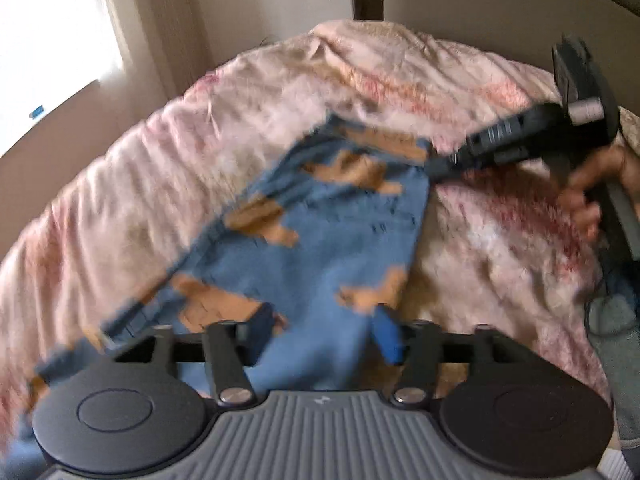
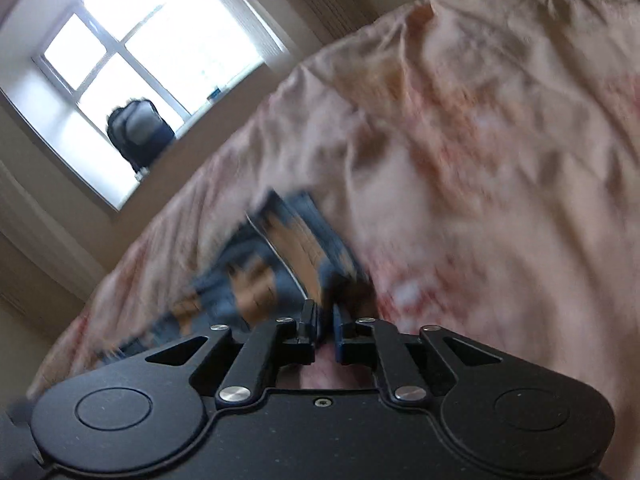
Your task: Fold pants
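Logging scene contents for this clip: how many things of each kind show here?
Pants: 1
Bedspread: 1
Grippers: 2, left gripper, right gripper
Backpack: 1
Window: 1
Total: 6

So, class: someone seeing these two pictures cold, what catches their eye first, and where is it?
First, the blue denim pants with orange patches, lying rumpled in the middle of the pink crumpled bedspread. Next, the black right gripper, reaching in from the right to the pants' far edge. Then the bright white-framed window, behind the bed on the left.
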A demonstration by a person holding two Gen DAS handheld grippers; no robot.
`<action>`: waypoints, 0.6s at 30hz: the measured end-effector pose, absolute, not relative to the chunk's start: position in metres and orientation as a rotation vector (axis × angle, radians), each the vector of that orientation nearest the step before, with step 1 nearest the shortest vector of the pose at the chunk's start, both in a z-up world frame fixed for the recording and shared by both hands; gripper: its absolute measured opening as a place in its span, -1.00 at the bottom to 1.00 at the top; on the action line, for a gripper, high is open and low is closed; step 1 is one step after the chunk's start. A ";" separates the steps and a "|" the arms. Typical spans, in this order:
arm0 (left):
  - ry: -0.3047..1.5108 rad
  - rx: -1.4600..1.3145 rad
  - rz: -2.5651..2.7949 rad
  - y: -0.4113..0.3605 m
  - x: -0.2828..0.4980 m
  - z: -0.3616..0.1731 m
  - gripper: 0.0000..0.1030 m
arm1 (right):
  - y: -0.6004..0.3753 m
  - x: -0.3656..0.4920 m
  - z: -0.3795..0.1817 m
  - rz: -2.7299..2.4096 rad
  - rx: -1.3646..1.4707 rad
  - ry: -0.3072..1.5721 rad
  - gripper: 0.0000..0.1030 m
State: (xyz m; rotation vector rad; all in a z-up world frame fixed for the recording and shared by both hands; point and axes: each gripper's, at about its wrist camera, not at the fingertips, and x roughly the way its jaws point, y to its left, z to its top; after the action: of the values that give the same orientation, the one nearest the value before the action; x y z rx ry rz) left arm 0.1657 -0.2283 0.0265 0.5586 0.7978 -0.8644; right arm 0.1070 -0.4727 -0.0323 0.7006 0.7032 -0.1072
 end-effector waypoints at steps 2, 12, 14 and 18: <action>0.817 0.634 -0.870 -0.241 0.182 0.042 0.40 | -0.469 0.105 -0.037 -0.084 0.695 0.701 -0.42; 0.740 0.586 -0.955 -0.352 0.273 0.039 0.25 | -0.459 0.104 -0.035 -0.066 0.584 0.653 -0.07; 0.776 0.565 -0.963 -0.369 0.285 0.025 0.24 | -0.462 0.106 -0.037 -0.068 0.591 0.645 -0.07; 0.782 0.589 -0.996 -0.388 0.293 0.010 0.14 | -0.469 0.106 -0.040 -0.063 0.610 0.624 -0.08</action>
State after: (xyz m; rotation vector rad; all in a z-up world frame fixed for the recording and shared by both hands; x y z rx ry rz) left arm 0.2935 -0.3878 0.0096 0.5889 0.7824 -0.9963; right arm 0.1062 -0.4692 -0.0402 0.6103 0.6243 -0.0633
